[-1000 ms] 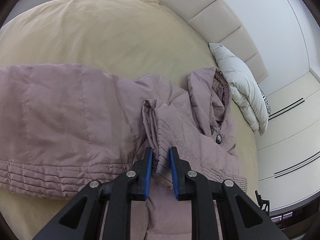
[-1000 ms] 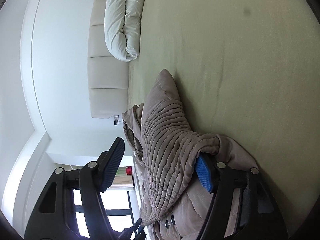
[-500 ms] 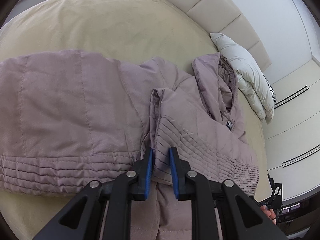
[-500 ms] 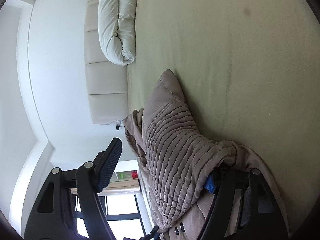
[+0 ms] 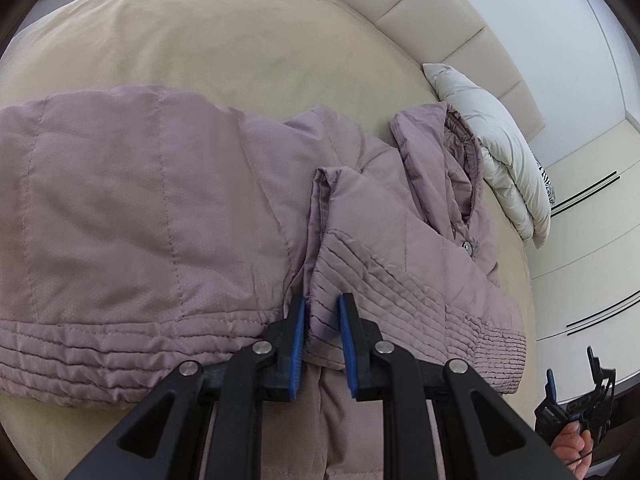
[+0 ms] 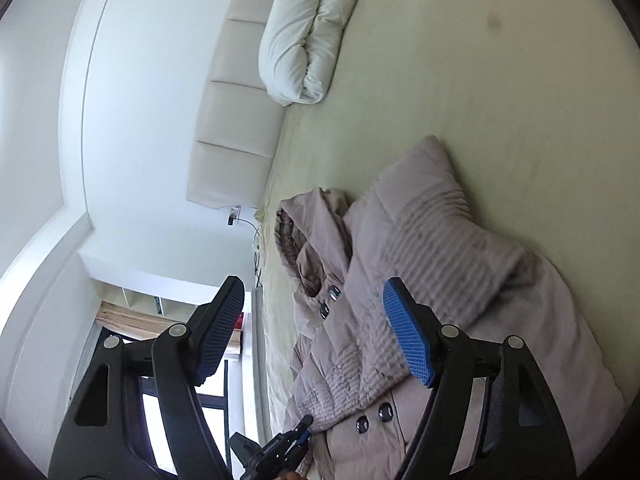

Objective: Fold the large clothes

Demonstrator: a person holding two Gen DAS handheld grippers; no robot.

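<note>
A mauve quilted jacket (image 5: 140, 220) lies spread on the beige bed (image 5: 220, 32), hood toward the headboard. One sleeve with a ribbed cuff (image 5: 400, 280) is folded across its front. My left gripper (image 5: 322, 308) is shut on a fold of this cuff, blue pads pressing the cloth. In the right wrist view, the right gripper (image 6: 314, 284) hangs above the jacket (image 6: 440, 248). Its jaws are opening and nothing is between them. The left gripper (image 6: 280, 446) shows small at that view's bottom edge. The right gripper (image 5: 576, 396) and a hand appear at the left view's lower right.
A folded white duvet (image 5: 504, 148) lies by the padded headboard (image 5: 440, 20). Cream wardrobe doors (image 5: 592, 240) stand past the bed's side. In the right wrist view a window (image 6: 168, 420) is beyond the bed's far edge. Bare sheet stretches beyond the jacket.
The right gripper has risen off the ribbed sleeve that lay over its blue finger; the sleeve now rests on the jacket. The left gripper keeps its hold and has barely shifted.
</note>
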